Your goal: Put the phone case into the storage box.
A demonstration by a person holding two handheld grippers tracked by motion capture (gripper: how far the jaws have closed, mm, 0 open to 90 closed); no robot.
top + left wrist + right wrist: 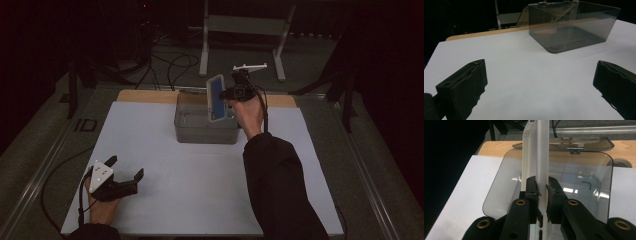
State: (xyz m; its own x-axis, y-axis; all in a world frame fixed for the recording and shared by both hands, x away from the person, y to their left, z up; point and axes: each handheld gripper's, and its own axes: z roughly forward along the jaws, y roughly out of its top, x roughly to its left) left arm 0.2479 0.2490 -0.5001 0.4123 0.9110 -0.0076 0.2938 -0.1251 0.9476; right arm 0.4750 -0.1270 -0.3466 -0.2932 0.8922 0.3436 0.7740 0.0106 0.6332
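A white phone case (pixel 216 97) with a blue inside hangs edge-on above a clear grey plastic box (pixel 205 121) at the back of the white mat. My right gripper (pixel 231 93) is shut on the case's side wall. In the right gripper view the case (pixel 536 155) stands upright between the black pads, over the open box (pixel 574 185), whose hinged lid (pixel 579 144) lies folded back. My left gripper (pixel 126 166) rests on the mat near the front left corner, jaws open and empty. In the left gripper view its gripper (pixel 540 75) faces the box (pixel 574 27) across bare mat.
The white mat (pixel 200 190) covers a wooden table (pixel 150 96). A metal stand (pixel 240 30) and several cables lie on the floor behind it. Dark floor surrounds the table on both sides.
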